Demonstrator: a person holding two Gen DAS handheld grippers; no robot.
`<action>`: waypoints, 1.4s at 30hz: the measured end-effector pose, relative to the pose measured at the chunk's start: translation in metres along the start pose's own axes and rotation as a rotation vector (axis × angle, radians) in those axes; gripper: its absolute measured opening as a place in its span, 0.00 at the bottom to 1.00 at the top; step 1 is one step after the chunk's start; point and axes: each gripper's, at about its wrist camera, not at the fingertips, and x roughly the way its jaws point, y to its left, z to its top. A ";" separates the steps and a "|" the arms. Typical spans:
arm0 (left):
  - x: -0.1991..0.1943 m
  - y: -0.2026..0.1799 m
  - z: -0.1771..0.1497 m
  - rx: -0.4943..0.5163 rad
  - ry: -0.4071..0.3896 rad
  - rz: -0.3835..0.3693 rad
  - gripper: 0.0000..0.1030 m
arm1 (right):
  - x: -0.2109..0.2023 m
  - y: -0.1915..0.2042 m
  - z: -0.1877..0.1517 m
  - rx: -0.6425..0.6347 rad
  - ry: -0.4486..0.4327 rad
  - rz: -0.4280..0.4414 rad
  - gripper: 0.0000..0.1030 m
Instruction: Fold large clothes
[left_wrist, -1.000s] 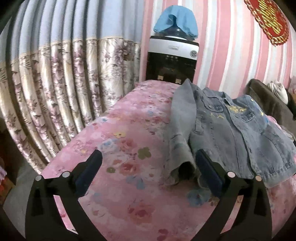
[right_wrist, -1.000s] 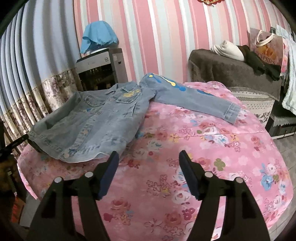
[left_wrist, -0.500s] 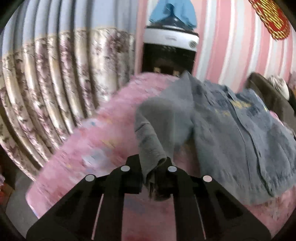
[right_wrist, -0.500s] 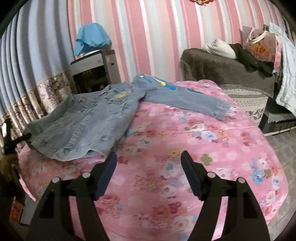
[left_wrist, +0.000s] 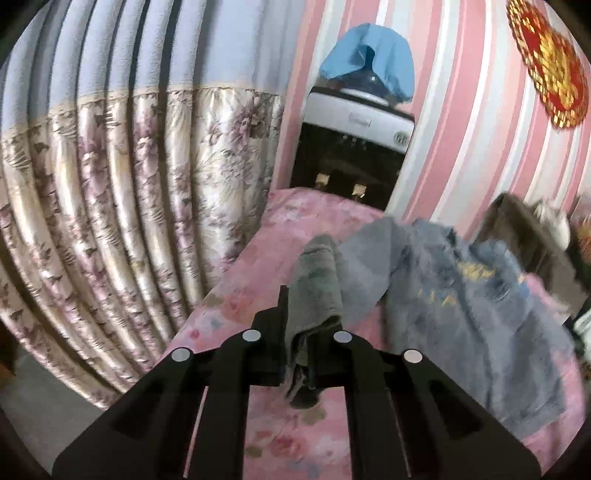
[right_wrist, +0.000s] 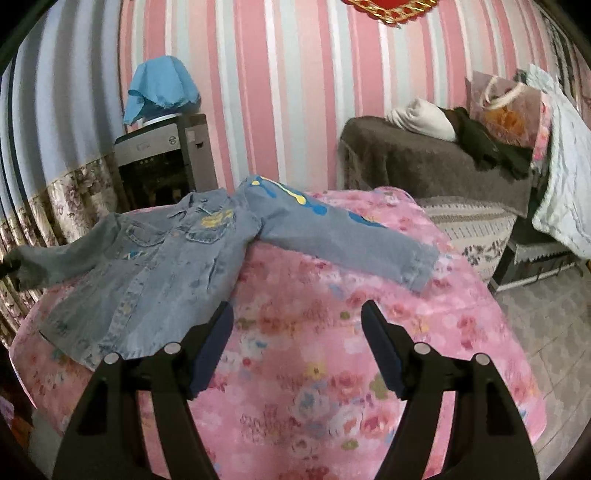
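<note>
A blue denim jacket (right_wrist: 155, 254) with yellow and blue prints lies face up on a round table with a pink floral cloth (right_wrist: 332, 369). My left gripper (left_wrist: 299, 354) is shut on the cuff of the jacket's left sleeve (left_wrist: 317, 288) and holds it lifted off the table. The jacket body (left_wrist: 480, 314) lies to its right. My right gripper (right_wrist: 297, 343) is open and empty above the pink cloth, in front of the jacket. The other sleeve (right_wrist: 343, 236) stretches out flat to the right.
A water dispenser (right_wrist: 162, 158) with a blue cloth on top stands behind the table. Floral curtains (left_wrist: 110, 221) hang at the left. A brown covered sofa (right_wrist: 424, 162) with clothes and a bag stands at the right. Tiled floor (right_wrist: 546, 325) lies beyond the table's right edge.
My left gripper closed on the sleeve cuff and lifted it off the table. My right gripper stayed open and shifted slightly towards the jacket.
</note>
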 end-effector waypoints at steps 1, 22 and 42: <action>0.002 0.000 0.012 -0.028 0.006 -0.055 0.06 | 0.002 0.004 0.006 -0.014 -0.006 0.000 0.70; 0.143 -0.273 -0.007 0.175 0.312 -0.610 0.97 | 0.147 0.117 0.083 -0.062 0.105 0.082 0.73; 0.153 -0.117 0.025 0.089 0.138 -0.069 0.97 | 0.286 0.203 0.030 0.028 0.434 0.367 0.38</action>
